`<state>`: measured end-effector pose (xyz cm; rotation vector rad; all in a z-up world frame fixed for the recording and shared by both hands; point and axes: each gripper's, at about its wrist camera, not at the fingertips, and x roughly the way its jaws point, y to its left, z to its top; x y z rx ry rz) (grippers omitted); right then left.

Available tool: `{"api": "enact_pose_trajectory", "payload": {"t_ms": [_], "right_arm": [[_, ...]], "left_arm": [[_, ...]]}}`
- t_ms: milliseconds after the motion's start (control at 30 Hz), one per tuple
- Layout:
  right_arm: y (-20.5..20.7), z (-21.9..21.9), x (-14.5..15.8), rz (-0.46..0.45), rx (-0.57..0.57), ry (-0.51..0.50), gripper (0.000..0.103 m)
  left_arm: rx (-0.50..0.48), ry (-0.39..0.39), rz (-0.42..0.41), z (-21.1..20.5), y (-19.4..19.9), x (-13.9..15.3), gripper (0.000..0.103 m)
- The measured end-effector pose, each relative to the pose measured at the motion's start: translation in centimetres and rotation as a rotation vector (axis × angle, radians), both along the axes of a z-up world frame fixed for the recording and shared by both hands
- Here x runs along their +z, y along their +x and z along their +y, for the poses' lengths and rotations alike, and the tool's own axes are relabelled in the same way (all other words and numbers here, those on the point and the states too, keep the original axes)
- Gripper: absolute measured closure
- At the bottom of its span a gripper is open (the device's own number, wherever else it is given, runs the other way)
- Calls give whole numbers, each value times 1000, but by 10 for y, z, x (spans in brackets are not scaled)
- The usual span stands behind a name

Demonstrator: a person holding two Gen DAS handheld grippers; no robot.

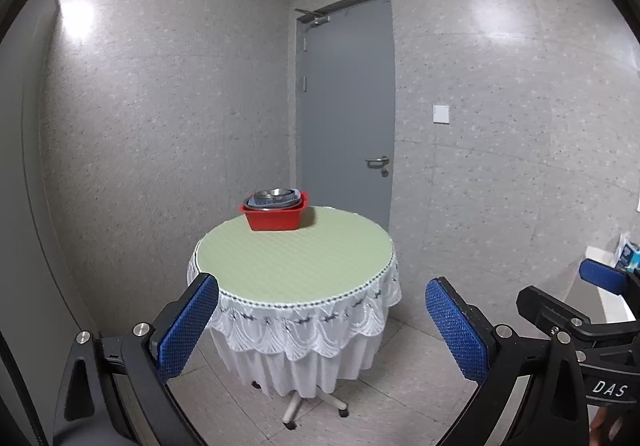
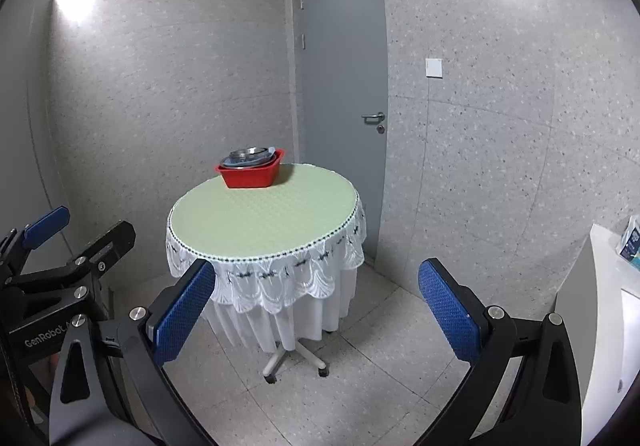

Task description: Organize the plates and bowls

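A red plastic basin (image 1: 275,215) stands at the far edge of a round table (image 1: 294,258) with a pale green top and white lace skirt. In it lie stacked metal bowls (image 1: 273,196) on a grey-blue plate. The basin also shows in the right wrist view (image 2: 251,170), with the bowls (image 2: 249,156) and table (image 2: 264,214). My left gripper (image 1: 322,310) is open and empty, well short of the table. My right gripper (image 2: 316,296) is open and empty, also held back from the table. Each gripper shows at the edge of the other's view.
A grey door (image 1: 348,110) with a lever handle stands behind the table. Speckled grey walls close in the small room. The table stands on a wheeled base (image 2: 294,360) on a tiled floor. A white counter (image 2: 608,310) with a blue-white packet is at the right.
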<state>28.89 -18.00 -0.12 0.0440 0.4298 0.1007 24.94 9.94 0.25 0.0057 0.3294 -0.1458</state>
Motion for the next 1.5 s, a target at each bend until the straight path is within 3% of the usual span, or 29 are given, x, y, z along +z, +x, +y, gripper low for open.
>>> {"api": "enact_pose_trajectory", "payload": {"t_ms": [167, 600, 1500], "right_arm": [[-26, -20, -16, -3, 30, -3, 0], [-56, -44, -46, -24, 64, 32, 0], [-67, -42, -42, -59, 64, 18, 0]], "left_arm": [[23, 6, 19, -19, -32, -19, 1], [51, 40, -2, -53, -49, -30, 1], [69, 33, -29, -66, -43, -42, 1]]}}
